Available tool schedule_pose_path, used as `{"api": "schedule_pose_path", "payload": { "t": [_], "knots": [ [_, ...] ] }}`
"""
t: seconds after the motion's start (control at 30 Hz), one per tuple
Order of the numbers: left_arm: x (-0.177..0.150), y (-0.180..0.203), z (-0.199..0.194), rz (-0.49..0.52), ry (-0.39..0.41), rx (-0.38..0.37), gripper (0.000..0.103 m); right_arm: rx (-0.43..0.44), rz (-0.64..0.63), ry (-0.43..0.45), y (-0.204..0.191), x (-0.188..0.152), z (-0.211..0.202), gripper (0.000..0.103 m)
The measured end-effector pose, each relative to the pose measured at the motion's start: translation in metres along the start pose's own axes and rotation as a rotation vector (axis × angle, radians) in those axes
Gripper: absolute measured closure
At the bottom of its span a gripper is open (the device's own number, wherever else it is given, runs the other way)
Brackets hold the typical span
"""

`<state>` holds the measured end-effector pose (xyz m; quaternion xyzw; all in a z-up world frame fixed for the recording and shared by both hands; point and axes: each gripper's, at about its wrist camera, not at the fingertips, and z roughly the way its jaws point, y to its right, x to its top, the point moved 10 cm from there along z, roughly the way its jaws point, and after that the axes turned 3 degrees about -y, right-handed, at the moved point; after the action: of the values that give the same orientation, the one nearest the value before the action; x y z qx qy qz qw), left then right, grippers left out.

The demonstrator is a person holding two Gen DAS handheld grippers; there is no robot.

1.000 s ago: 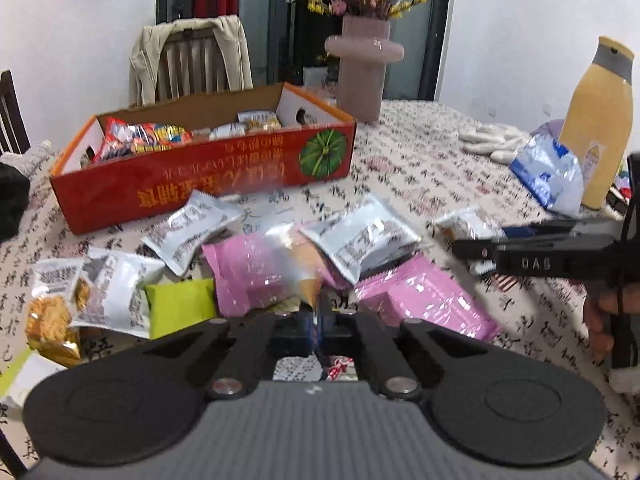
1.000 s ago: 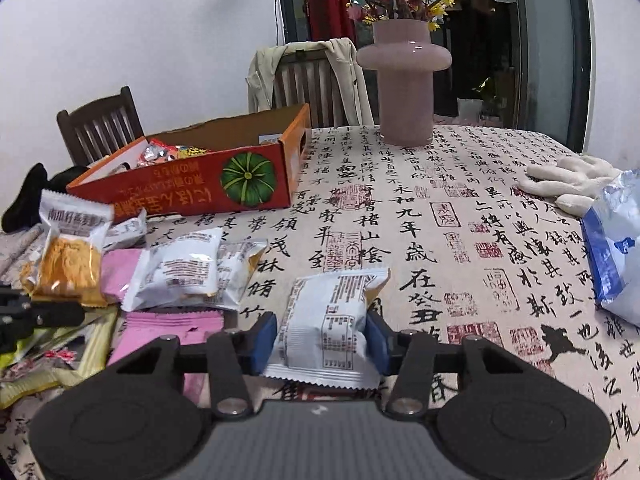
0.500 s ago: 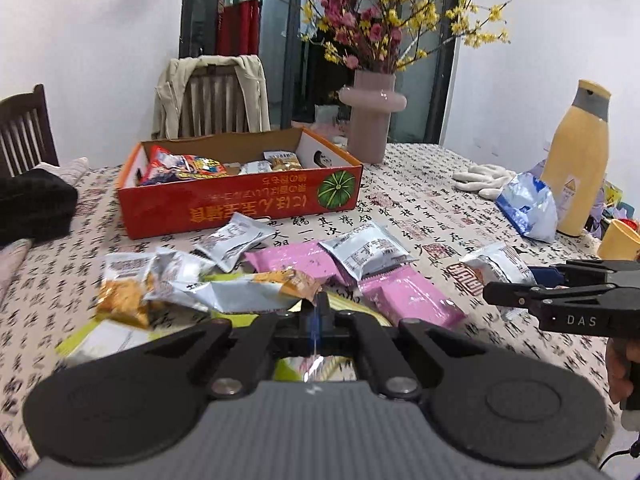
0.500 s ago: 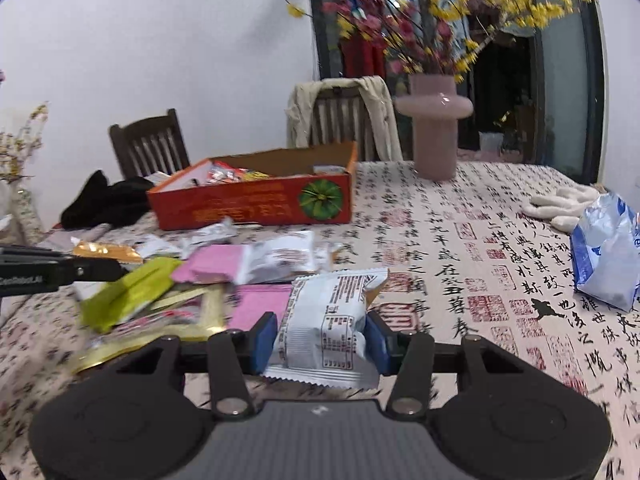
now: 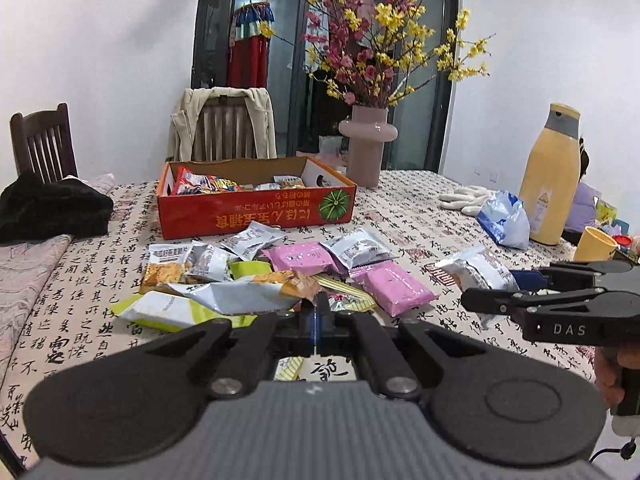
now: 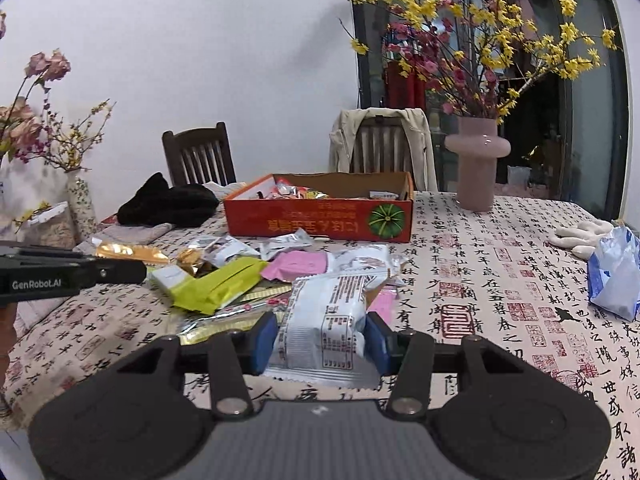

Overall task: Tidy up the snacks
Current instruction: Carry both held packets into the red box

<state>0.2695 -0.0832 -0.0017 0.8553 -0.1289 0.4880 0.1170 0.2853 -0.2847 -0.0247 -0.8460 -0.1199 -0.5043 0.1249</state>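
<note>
A: We have a white snack packet [image 6: 326,328] clamped across its width in the right gripper [image 6: 320,338], lifted clear of the desk [image 6: 500,280]. The left gripper [image 5: 316,316] has its jaws pinched tight on the corner of a white-and-orange packet [image 5: 244,294], which hangs out to the left above the heap.

B: Both are higher than a second ago. Then the packets sat low against the pile; now the whole desk has opened up below us and the orange cardboard box [image 5: 256,216] sits well ahead, near the far edge.

A: So the picking up is done for these two, we judge, and the carry to the box is on. It already holds some snacks along its left end.

B: The loose pile [image 5: 304,264] still lies mid-desk between us and the box: pink packets, grey ones, a lime-green one. Plenty remains.

A: The pink vase [image 5: 368,144] stands just right of the box's far corner, and the yellow bottle [image 5: 554,176] is by the right edge; we should keep clear of both.
</note>
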Motion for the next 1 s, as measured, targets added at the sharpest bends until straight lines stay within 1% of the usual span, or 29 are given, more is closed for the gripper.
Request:
{"api": "schedule_pose_path", "payload": {
  "t": [0.1, 0.23, 0.37, 0.43, 0.6, 0.73, 0.8, 0.9, 1.0],
  "knots": [
    [0.002, -0.004, -0.003, -0.006, 0.014, -0.003, 0.102, 0.001, -0.007, 0.003, -0.004, 0.002, -0.001, 0.056],
    [0.010, -0.011, 0.003, -0.002, 0.023, 0.002, 0.102, 0.003, -0.023, 0.011, -0.006, 0.009, 0.002, 0.056],
    [0.031, -0.018, 0.017, 0.032, 0.043, 0.005, 0.102, -0.002, -0.037, 0.006, -0.001, 0.022, 0.019, 0.056],
    [0.045, -0.024, 0.029, 0.060, 0.056, 0.020, 0.102, 0.004, -0.037, 0.002, 0.003, 0.031, 0.032, 0.056],
    [0.082, -0.042, 0.073, 0.082, 0.059, 0.027, 0.102, 0.029, -0.043, -0.006, 0.011, 0.060, 0.069, 0.056],
    [0.116, -0.056, 0.111, 0.101, 0.053, 0.024, 0.102, 0.031, -0.083, -0.003, 0.021, 0.094, 0.106, 0.056],
    [0.136, -0.062, 0.136, 0.110, 0.048, 0.014, 0.102, 0.033, -0.095, 0.000, 0.026, 0.114, 0.126, 0.056],
    [0.162, -0.072, 0.173, 0.098, 0.025, -0.006, 0.102, 0.048, -0.100, 0.010, 0.034, 0.143, 0.159, 0.056],
    [0.188, -0.080, 0.216, 0.092, -0.002, -0.021, 0.102, 0.059, -0.091, -0.001, 0.046, 0.168, 0.198, 0.056]
  ]
}}
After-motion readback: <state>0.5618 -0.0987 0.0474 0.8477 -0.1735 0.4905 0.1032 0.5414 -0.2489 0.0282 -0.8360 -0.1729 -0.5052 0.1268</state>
